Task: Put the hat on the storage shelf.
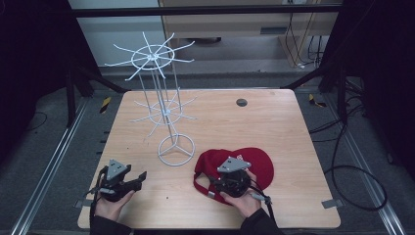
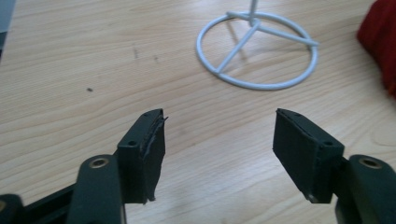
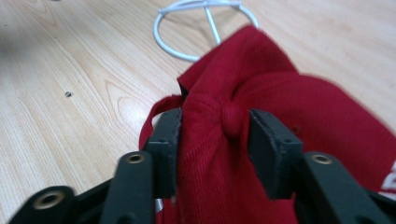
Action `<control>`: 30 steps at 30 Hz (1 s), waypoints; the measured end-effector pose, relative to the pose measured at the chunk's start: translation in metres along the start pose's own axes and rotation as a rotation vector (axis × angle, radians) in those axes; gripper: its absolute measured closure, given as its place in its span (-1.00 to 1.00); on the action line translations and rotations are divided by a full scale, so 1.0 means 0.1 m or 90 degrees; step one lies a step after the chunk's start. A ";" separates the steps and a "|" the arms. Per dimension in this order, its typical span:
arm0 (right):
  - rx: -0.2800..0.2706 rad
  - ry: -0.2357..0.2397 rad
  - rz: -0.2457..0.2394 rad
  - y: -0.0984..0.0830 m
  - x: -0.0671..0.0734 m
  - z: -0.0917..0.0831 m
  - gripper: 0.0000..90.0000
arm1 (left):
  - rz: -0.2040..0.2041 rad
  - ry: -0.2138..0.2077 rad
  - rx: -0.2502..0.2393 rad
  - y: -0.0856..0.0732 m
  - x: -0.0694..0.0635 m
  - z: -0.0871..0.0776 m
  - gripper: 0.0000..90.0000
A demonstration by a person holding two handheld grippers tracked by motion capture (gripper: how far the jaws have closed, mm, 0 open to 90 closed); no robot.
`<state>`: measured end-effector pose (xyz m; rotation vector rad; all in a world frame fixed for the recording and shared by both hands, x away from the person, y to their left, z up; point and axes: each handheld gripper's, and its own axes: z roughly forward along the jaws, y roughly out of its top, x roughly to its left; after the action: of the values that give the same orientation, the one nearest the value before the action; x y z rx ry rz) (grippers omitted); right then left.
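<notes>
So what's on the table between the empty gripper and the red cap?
Nothing much: in the high view, bare wood lies between the left gripper and the red cap. The white wire stand has its ring base just behind that stretch.

A red cap (image 1: 254,164) of ribbed, corduroy-like cloth lies on the wooden desk (image 1: 274,122), near the front edge and right of centre. Its crown is crumpled and bunched upward — the small cloth button on top sits in a raised fold, seen close in the right gripper view. The rounded part spreads toward the right and far side; a thin red strap loops out at the near left. A patch of white shows at one lower edge. The cap lies just right of a white wire ring — close, apart.
</notes>
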<state>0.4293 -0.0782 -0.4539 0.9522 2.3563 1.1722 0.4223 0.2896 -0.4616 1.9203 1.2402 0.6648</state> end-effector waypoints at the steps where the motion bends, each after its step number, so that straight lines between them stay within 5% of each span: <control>1: 0.003 0.003 0.007 -0.02 -0.01 0.01 0.40 | -0.005 0.004 0.002 -0.01 0.02 0.00 -0.27; 6: 0.027 -0.008 0.015 -0.03 -0.04 0.03 0.77 | -0.008 0.007 0.017 -0.03 0.03 0.04 -0.29; 10: 0.017 -0.005 0.035 -0.01 -0.09 -0.01 0.82 | -0.001 0.009 0.012 -0.03 0.02 0.04 -0.30; 17: -0.053 0.002 0.081 0.07 -0.28 -0.27 0.82 | -0.006 0.011 0.017 -0.04 0.06 0.06 -0.34; 30: -0.179 -0.035 0.140 0.31 -0.61 -0.86 0.82 | 0.001 0.012 0.016 -0.03 0.04 0.08 -0.37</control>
<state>0.4381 -0.1561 -0.3774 1.1452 2.0136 1.4914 0.4285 0.2918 -0.4688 1.9406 1.2637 0.6723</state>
